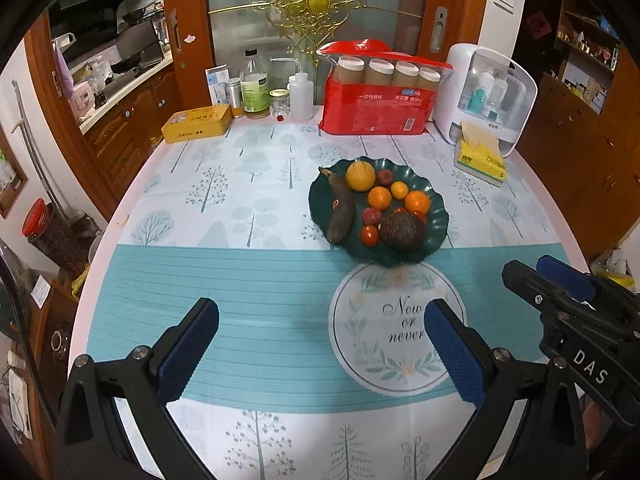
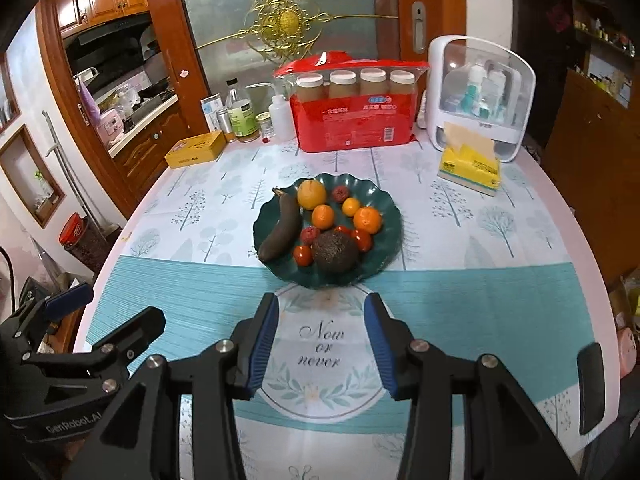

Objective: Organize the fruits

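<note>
A dark green scalloped plate point(image 1: 434, 232) point(image 2: 388, 240) stands mid-table and holds a blackened banana point(image 1: 342, 212) point(image 2: 282, 226), a yellow-orange citrus point(image 1: 360, 176) point(image 2: 311, 194), several small oranges point(image 1: 379, 197) point(image 2: 368, 220), small red fruits point(image 1: 369, 235) point(image 2: 303, 255) and a dark brown avocado point(image 1: 402, 231) point(image 2: 335, 251). My left gripper point(image 1: 322, 312) hangs open over the teal cloth, well short of the plate, nothing between its blue pads. My right gripper point(image 2: 322, 308) is open too, narrower, just before the plate's near rim and empty. Each gripper shows at the edge of the other's view.
Along the table's far edge stand a yellow tin point(image 1: 198, 123), bottles and jars point(image 1: 256, 88), a red pack of paper cups point(image 1: 380, 96), a white storage box point(image 1: 486, 92) and a yellow tissue pack point(image 1: 480, 156). Printed cloth point(image 1: 240, 280) covers the round table.
</note>
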`<act>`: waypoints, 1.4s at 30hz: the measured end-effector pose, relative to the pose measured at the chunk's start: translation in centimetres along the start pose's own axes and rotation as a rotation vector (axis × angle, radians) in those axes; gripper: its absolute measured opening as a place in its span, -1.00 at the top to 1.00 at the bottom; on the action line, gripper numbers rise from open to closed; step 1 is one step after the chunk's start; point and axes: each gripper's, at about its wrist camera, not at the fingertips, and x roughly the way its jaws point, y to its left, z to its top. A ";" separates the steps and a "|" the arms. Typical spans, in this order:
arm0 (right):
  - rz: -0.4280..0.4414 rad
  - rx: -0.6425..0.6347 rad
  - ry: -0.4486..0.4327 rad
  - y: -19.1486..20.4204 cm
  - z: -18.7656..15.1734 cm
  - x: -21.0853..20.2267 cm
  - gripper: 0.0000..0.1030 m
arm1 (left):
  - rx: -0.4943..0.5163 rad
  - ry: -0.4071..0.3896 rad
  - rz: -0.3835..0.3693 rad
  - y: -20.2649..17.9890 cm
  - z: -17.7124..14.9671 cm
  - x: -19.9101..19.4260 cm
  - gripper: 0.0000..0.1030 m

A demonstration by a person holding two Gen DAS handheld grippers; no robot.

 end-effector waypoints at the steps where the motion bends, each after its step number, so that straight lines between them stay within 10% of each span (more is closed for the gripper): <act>1: -0.004 0.004 -0.002 0.0 -0.3 -0.3 0.04 | 0.000 0.000 0.000 -0.1 -0.2 -0.1 -0.98; 42: -0.058 0.045 0.018 -0.5 -3.5 -2.3 -0.05 | 0.013 0.042 0.010 -1.3 -2.5 -1.3 -0.98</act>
